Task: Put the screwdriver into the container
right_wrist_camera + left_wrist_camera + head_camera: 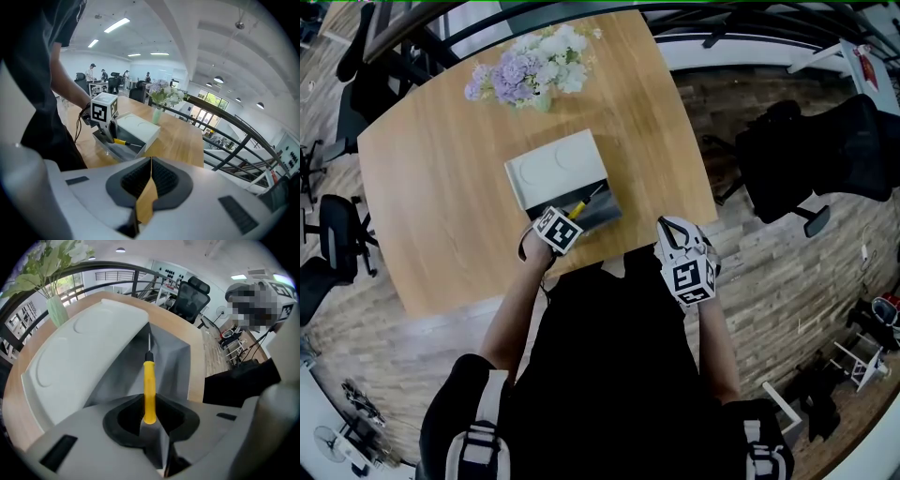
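A screwdriver [580, 204] with a yellow handle and thin metal shaft is held by its handle in my left gripper [566, 218], which is shut on it. Its tip points into the open grey container [602, 215], just above the floor of the box. In the left gripper view the screwdriver [149, 389] runs straight ahead from the left gripper [149, 417] over the container [174, 358]. A white lid [555, 166] covers the container's far part. My right gripper [677, 232] hangs shut and empty off the table's near right edge. The right gripper view shows the screwdriver [122, 142] at the container.
A vase of pale flowers [534, 68] stands at the far side of the wooden table [431, 197]. Black office chairs [802, 155] sit on the floor to the right and at the far left. The person's torso is close against the table's near edge.
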The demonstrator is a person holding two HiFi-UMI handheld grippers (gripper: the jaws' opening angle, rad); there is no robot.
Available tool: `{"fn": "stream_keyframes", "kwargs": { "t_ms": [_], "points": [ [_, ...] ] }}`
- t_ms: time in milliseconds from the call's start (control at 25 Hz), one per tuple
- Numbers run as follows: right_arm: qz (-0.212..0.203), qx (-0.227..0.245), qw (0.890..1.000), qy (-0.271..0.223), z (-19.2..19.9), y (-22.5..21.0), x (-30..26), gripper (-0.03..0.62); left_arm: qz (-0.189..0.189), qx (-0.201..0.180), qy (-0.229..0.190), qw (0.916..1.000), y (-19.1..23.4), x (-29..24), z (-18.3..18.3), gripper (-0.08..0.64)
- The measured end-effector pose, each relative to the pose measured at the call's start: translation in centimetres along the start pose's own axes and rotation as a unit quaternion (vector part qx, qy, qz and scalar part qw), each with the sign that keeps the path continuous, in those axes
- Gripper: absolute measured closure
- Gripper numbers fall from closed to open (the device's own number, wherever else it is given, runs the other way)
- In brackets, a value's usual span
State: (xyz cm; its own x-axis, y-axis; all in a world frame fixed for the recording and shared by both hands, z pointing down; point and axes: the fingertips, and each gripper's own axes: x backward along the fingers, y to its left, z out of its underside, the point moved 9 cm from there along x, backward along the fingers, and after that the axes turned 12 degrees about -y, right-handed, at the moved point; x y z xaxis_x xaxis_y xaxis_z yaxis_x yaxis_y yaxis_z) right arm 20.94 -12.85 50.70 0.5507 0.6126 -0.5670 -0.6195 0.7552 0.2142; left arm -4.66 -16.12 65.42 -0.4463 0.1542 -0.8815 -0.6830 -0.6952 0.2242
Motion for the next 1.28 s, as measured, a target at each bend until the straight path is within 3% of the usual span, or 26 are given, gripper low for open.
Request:
{"fn": "stream_keyframes", "kwargs": {
  "t_ms": [680,880,1280],
  "points": [
    [0.004,-0.003,1.000,0.005,0.8,0.0,0.5,0.568,0.020,-0.010,0.004,0.9997,0.0,-1.2,-0.6,0.476],
    [0.003,-0.002,1.000,0.003,0.8,0.4,0.7,0.568,0.034,-0.001,-0.011,0.9994,-0.3,-1.0,-1.0,0.449],
    [0.003,0.001,1.000,-0.005,0.6,0.9,0.9,0.568,0.025,-0.008,-0.062,0.9977,-0.6,0.2,-1.6,0.455]
  ]
}}
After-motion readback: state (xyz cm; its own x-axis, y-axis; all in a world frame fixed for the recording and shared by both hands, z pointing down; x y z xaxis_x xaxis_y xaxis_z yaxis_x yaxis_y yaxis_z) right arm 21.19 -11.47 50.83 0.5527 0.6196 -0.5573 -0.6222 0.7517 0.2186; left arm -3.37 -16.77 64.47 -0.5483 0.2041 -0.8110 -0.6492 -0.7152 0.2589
